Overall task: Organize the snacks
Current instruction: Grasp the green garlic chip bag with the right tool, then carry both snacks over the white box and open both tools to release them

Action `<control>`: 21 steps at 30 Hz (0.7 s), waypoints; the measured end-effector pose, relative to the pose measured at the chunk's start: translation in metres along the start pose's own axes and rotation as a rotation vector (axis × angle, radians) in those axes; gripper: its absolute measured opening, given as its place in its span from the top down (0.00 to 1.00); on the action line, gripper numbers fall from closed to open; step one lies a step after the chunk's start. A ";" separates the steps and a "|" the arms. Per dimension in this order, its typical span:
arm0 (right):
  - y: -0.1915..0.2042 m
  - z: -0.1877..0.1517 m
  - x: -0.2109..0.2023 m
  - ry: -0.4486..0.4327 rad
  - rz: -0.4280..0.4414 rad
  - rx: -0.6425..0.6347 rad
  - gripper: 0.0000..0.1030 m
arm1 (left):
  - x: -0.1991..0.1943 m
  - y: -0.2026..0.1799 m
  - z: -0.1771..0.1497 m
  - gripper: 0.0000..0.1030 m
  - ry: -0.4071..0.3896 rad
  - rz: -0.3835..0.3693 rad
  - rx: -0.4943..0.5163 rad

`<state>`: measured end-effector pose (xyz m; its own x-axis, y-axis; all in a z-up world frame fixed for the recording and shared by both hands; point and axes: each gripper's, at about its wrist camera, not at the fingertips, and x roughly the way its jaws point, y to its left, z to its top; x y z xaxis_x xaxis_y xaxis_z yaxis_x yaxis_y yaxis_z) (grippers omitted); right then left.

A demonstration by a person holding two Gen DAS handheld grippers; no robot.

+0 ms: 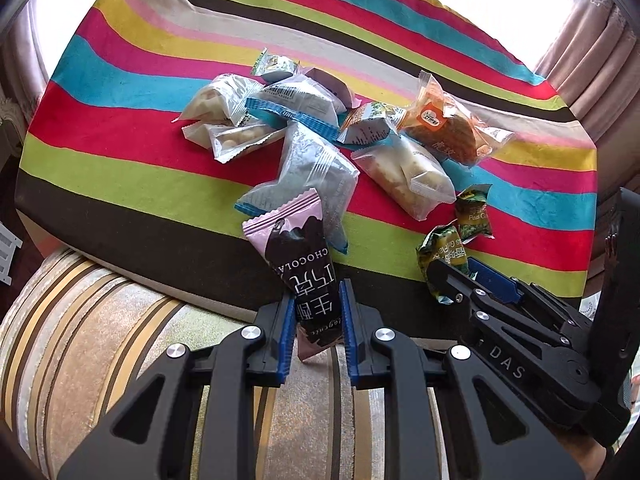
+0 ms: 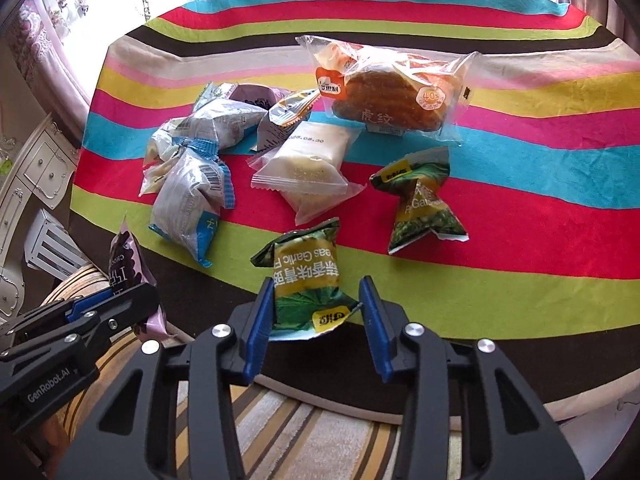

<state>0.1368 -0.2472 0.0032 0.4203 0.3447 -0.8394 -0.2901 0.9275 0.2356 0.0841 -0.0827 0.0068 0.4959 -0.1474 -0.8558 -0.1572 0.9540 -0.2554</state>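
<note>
gripping chocolate packet (image 1: 301, 264) — left tool (image 1: 316, 322), over striped cloth (image 1: 120, 160)

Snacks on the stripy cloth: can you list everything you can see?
striped cloth: one, rainbow, under the snacks
bread: one, brown in a clear wrapper, far side
pea packets: two, green, near edge
pale packet: one, whitish, middle
blue-edged packets: at least two, silvery, left pile
chocolate packet: one, pink and brown, held off the cloth
cushion: one, beige stripes, below the cloth
left gripper: black and blue, shut on the chocolate packet
right gripper: black and blue, open around the nearest pea packet
</note>
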 end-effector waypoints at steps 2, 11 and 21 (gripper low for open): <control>-0.005 -0.003 -0.009 -0.018 0.018 0.021 0.59 | -0.003 -0.005 -0.002 0.82 -0.007 0.005 0.015; -0.046 -0.029 -0.055 -0.104 0.087 0.142 0.59 | -0.012 -0.050 -0.017 0.82 -0.021 0.020 0.126; -0.111 -0.083 -0.096 -0.179 0.084 0.308 0.58 | -0.012 -0.132 -0.049 0.82 0.003 -0.025 0.329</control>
<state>0.0571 -0.3957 0.0169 0.5579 0.4161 -0.7181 -0.0688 0.8855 0.4596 0.0569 -0.2200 0.0291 0.4937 -0.1717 -0.8525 0.1391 0.9833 -0.1174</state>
